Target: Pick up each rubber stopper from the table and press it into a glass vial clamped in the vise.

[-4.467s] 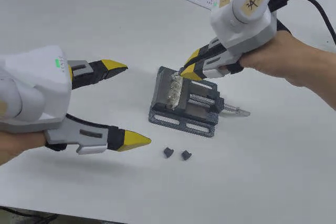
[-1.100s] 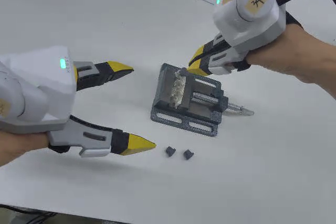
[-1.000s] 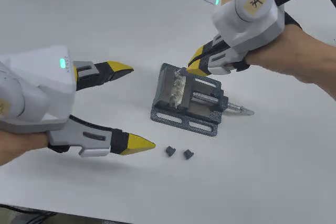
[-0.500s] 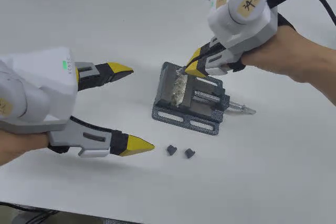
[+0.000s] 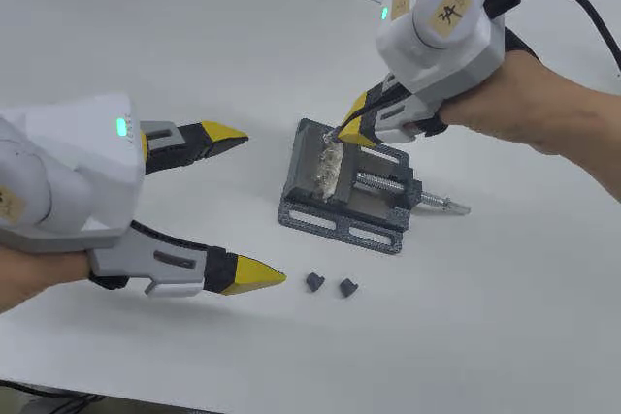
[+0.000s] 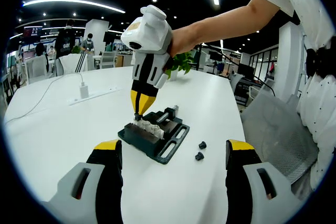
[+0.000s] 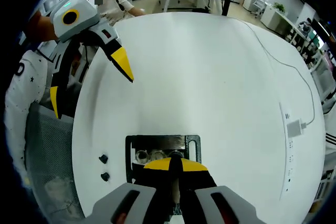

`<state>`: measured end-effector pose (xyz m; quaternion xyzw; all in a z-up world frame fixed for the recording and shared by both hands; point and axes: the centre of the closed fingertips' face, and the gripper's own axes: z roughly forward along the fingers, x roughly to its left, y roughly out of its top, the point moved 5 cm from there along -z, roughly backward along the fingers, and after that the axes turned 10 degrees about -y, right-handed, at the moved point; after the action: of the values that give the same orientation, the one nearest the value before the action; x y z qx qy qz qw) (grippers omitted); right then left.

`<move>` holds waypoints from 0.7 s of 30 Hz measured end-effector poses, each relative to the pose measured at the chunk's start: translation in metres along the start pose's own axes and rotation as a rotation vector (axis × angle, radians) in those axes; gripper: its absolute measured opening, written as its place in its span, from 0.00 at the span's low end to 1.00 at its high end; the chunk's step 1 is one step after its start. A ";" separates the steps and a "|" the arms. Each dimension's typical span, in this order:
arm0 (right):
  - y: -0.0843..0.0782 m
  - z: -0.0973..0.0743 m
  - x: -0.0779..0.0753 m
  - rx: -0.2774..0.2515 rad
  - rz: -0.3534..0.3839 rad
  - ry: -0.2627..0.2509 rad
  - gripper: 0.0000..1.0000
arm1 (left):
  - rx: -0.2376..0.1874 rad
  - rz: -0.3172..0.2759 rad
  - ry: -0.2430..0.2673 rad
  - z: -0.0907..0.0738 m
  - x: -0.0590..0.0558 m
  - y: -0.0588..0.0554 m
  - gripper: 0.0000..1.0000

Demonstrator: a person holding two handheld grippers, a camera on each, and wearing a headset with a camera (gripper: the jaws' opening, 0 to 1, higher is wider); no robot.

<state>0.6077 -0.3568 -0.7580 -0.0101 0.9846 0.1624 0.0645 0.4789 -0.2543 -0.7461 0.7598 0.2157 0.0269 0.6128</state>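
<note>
Right gripper, jaws together, tips at a vial in the vise, centre frame: press straight down, gently. Left gripper, jaws apart, hovers at left.

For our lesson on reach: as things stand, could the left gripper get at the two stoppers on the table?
Probably yes. The left gripper is open, the stoppers lie on bare table near its tips, and the right gripper is away at the vise.
</note>
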 end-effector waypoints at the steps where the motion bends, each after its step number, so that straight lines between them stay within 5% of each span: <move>1: 0.000 0.000 0.000 0.001 0.002 -0.001 0.00 | 0.000 0.000 0.000 0.000 0.000 0.000 0.80; 21: 0.004 0.003 0.000 0.028 -0.022 0.012 0.00 | -0.009 0.004 0.003 0.000 0.001 0.002 0.79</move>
<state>0.6078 -0.3526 -0.7593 -0.0210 0.9870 0.1476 0.0607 0.4808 -0.2547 -0.7445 0.7574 0.2150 0.0303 0.6157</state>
